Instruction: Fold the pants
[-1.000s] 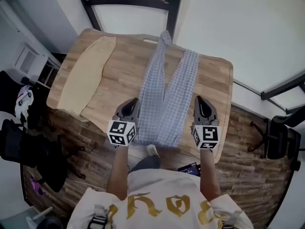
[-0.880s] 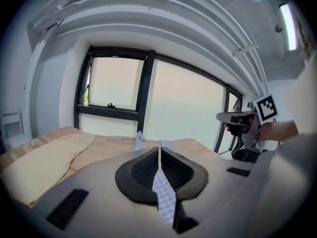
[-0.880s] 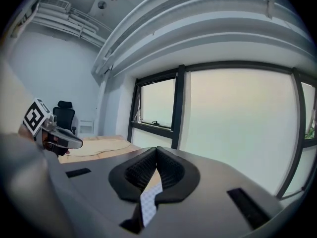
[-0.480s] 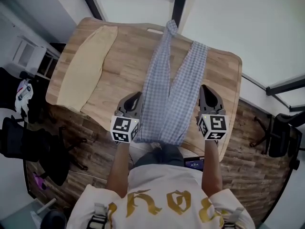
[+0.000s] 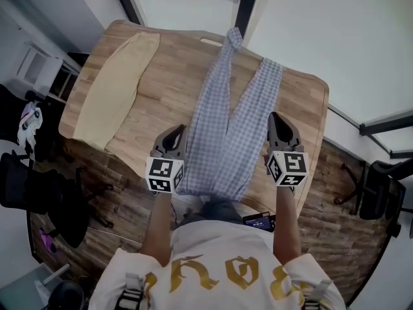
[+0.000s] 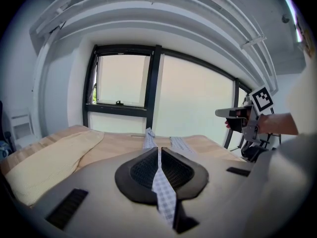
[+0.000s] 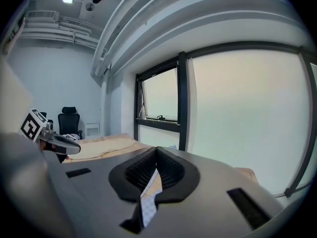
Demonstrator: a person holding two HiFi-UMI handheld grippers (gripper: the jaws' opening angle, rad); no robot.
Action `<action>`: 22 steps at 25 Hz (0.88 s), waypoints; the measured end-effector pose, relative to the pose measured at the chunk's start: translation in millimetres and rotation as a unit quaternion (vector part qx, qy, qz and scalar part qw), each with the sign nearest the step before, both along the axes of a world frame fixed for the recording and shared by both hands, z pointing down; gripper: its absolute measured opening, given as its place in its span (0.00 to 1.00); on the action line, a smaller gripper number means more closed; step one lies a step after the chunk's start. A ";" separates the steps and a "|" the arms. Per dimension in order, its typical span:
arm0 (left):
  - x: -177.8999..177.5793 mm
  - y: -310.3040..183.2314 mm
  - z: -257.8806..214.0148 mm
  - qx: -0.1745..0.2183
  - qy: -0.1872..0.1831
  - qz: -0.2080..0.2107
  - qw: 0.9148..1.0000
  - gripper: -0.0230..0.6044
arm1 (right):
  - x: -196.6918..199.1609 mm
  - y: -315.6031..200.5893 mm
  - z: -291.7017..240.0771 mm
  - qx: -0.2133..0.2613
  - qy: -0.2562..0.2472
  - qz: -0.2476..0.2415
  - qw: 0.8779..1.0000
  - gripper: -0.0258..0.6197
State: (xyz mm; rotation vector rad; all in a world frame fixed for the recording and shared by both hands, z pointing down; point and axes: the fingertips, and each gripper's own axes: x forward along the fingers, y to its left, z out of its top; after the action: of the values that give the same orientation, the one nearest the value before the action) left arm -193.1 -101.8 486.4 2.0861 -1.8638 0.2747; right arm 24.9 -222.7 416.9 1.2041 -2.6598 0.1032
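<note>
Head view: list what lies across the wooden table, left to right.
Long beige cloth → left gripper → blue-and-white checked pants → right gripper. Both grippers are shut on the waist end of the pants.

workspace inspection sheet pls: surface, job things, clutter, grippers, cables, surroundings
surface: wooden table, bare between the two cloths
job's things: checked pants laid lengthwise, legs apart toward the window, waist at the near edge
clutter: cream cloth along the table's left side
grippers: left gripper and right gripper each shut on a waist corner of the pants
cables: nothing seen
surroundings: window beyond the table, chair at right, wood floor
</note>
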 end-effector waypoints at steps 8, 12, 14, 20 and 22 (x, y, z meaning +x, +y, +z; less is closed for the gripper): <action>-4.8 7.7 29.4 -0.049 -0.008 0.002 0.999 0.11 | -27.1 -38.2 10.1 -0.018 0.019 -0.032 0.999 0.09; -9.5 16.1 50.1 -0.076 -0.012 0.007 0.997 0.11 | -50.5 -56.8 20.1 -0.029 0.030 -0.057 0.997 0.13; -8.7 20.8 62.2 -0.088 -0.002 0.011 0.996 0.11 | -64.4 -64.0 27.6 -0.035 0.036 -0.072 0.996 0.14; -2.5 16.2 110.5 -0.134 0.034 0.037 0.990 0.23 | -110.2 -85.1 61.9 -0.070 0.054 -0.114 0.990 0.23; -1.6 14.6 123.2 -0.149 0.039 0.044 0.987 0.27 | -124.0 -91.8 75.2 -0.081 0.063 -0.126 0.987 0.24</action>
State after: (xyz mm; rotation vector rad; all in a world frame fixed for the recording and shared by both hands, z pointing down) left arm -194.7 -87.2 609.6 1.9473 -1.5789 0.4569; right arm -99.1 -314.6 492.1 0.7921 -2.6080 0.1891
